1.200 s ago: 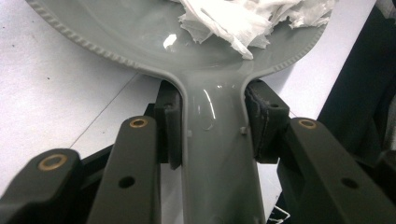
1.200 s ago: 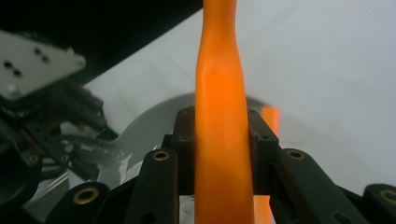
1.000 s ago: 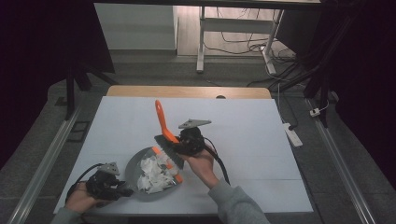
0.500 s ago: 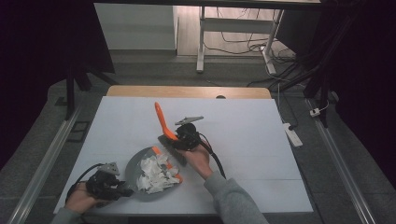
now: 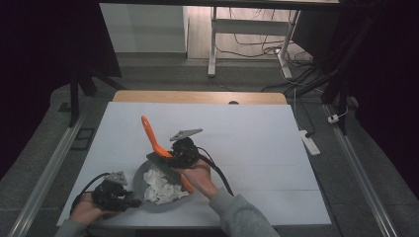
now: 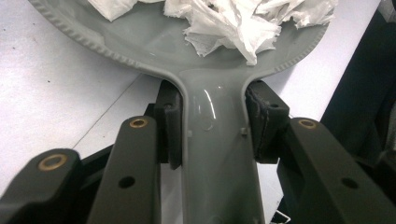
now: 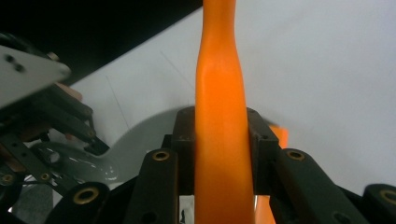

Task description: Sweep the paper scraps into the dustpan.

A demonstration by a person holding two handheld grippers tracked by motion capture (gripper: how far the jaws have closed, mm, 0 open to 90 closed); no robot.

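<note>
High view, table's near edge: left gripper (image 5: 112,193) clamped on the handle of a grey dustpan (image 5: 148,174) lying flat and loaded with crumpled tissue (image 5: 159,188). Just beyond, right gripper (image 5: 182,150) clamped on an orange brush (image 5: 154,139), bristle head over the pan's far rim, long axis slanting up and away, handle tip pointing toward the table's far left. Risk: too brisk a sweep likely flicking tissue off the shallow, open pan onto the white table (image 5: 257,133).

Crumpled tissue (image 5: 159,187) lay in the dustpan (image 5: 139,174). The brush (image 5: 157,143) stood at the dustpan's two o'clock, on the table (image 5: 257,143).
</note>
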